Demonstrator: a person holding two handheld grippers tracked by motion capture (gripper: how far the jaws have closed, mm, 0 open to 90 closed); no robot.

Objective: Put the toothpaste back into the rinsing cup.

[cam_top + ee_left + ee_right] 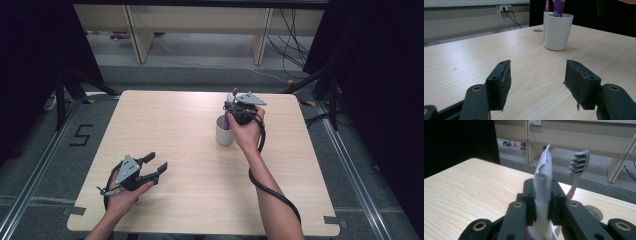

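Note:
A white cup (pixel 224 135) stands right of the table's middle; in the left gripper view this cup (pixel 557 31) holds a purple and white toothpaste tube (pixel 559 7). My right gripper (pixel 230 114) hangs directly over the cup, pointing down. In the right gripper view my right gripper (pixel 542 192) is shut on the toothpaste tube (pixel 544 170), whose crimped end sticks up past the jaws. A toothbrush (pixel 579 163) with a pink-banded neck stands upright just beside it. My left gripper (pixel 156 162) rests low near the table's front left, open and holding nothing, jaws wide apart (pixel 537 82).
The pale wooden table (pixel 190 120) has rounded corners and a small round cap (pixel 538 30) near its far side. What looks like a second white cup (pixel 547 20) stands behind the first. Dark curtains flank the table; desk legs and cables lie beyond it.

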